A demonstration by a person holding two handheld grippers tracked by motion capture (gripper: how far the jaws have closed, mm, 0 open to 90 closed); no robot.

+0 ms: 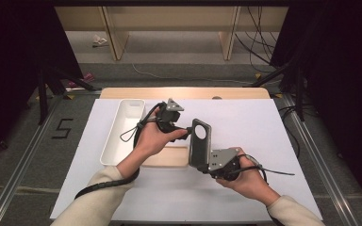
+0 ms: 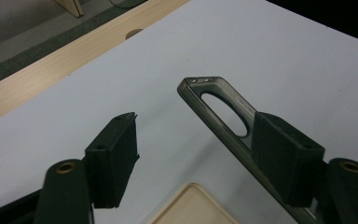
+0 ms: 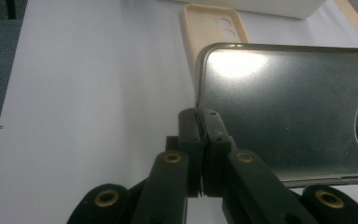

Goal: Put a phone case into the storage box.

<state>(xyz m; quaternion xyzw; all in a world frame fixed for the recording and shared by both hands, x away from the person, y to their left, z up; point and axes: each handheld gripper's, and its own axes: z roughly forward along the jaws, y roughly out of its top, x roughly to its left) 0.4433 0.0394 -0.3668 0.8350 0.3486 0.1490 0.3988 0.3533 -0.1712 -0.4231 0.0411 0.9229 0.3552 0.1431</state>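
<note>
Big white-topped desk [image 1: 264, 141] fills the middle of the high view, its pale wooden edge running along the top. On it, left of centre, sits the long white plastic tray [image 1: 122, 129], standing lengthways up the frame. Just below and right of the tray, lying flat on the desk, there's a beige phone case [image 1: 169, 157], and the right gripper view catches it in the upper middle of the frame [image 3: 205, 32] with its camera cut-outs showing.

Now the action: a dark, translucent smoke-grey phone case [image 1: 199, 143] is held up off the desk at the centre of the frame, tilted on edge, round camera hole uppermost. The right claw [image 1: 206, 165], lower right of centre, is clamped tight on the case's lower edge; in its own view the two jaws pinch the rim [image 3: 200, 121].

The left claw [image 1: 188, 129] comes in from the left at the case's top end. Its jaws stand apart: one pad lies right against the case [image 2: 223, 112], the other is well clear with bare desk showing between, so no grip there.
</note>
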